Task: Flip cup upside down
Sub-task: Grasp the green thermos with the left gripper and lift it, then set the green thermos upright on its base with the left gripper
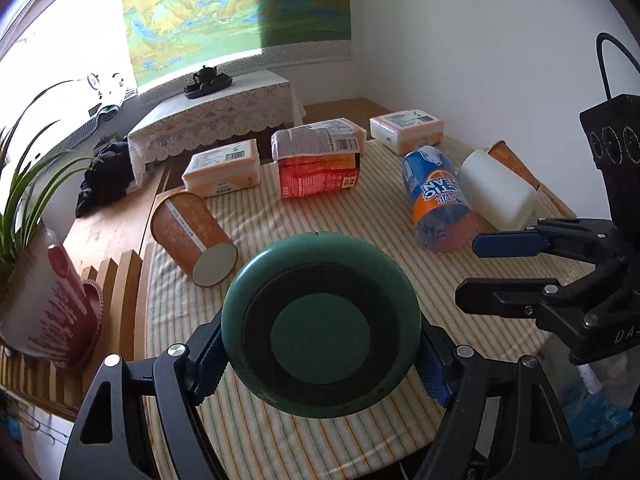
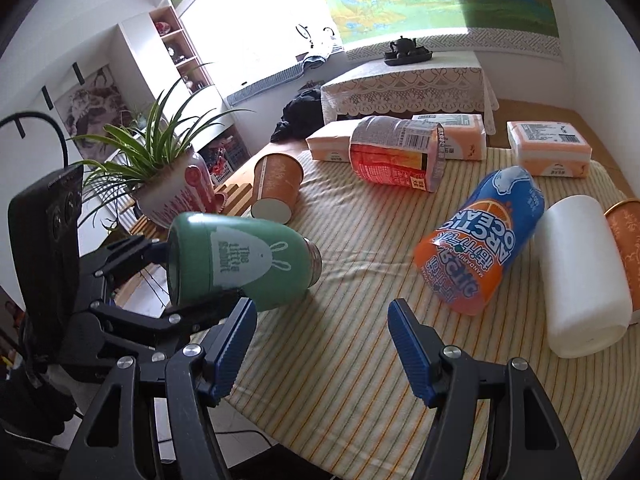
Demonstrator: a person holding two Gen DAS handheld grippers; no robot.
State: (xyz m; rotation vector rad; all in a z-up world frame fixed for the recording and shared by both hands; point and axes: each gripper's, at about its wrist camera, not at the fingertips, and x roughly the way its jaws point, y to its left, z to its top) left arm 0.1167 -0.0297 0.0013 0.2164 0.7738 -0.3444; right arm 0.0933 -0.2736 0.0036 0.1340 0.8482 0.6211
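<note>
Striped tablecloth (image 2: 352, 340) covers the table, strewn with packages. Orange-and-blue bottle (image 2: 482, 240) lies on its side at 2 o'clock in the right wrist view, white roll (image 2: 580, 276) just beside it. Left gripper (image 1: 320, 356) is clamped on the green cup (image 1: 320, 326), pads on both sides, base facing its camera; the cup is held tilted above the cloth, mouth (image 2: 316, 264) pointing toward table centre. Right gripper (image 2: 322, 344) has jaws wide apart, holding nothing, hovering over the near table edge at 6 o'clock.
</note>
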